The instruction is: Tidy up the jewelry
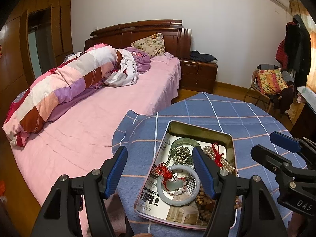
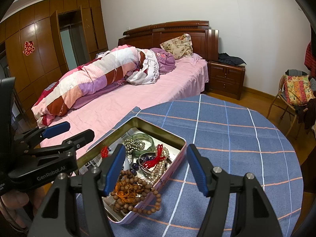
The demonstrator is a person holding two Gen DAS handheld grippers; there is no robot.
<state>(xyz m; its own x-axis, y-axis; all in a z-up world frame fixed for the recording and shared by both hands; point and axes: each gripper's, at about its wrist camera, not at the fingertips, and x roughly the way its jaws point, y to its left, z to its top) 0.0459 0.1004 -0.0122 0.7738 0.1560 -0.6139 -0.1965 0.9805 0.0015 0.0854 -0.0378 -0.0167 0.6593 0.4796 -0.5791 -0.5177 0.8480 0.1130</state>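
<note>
- Shallow rectangular metal tin (image 2: 178,138) of mixed jewelry sat near the left edge of the blue checked tablecloth (image 2: 237,138), beside the pink bed (image 2: 118,110).
- Left gripper (image 1: 160,169) and right gripper (image 2: 154,169) hovered spread, pinching nothing.
- Brown wooden bead strand (image 2: 156,201) draped over the tin's near rim; bare cloth lay to its right.

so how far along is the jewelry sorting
Nothing looks sorted yet: the tin on the checked tablecloth holds a jumble, with the pale bangle, green bracelet, pearls and wooden beads tangled, the beads spilling over the rim. Nothing is in hand: the left gripper and right gripper hover open above it. All separating is left.
</note>
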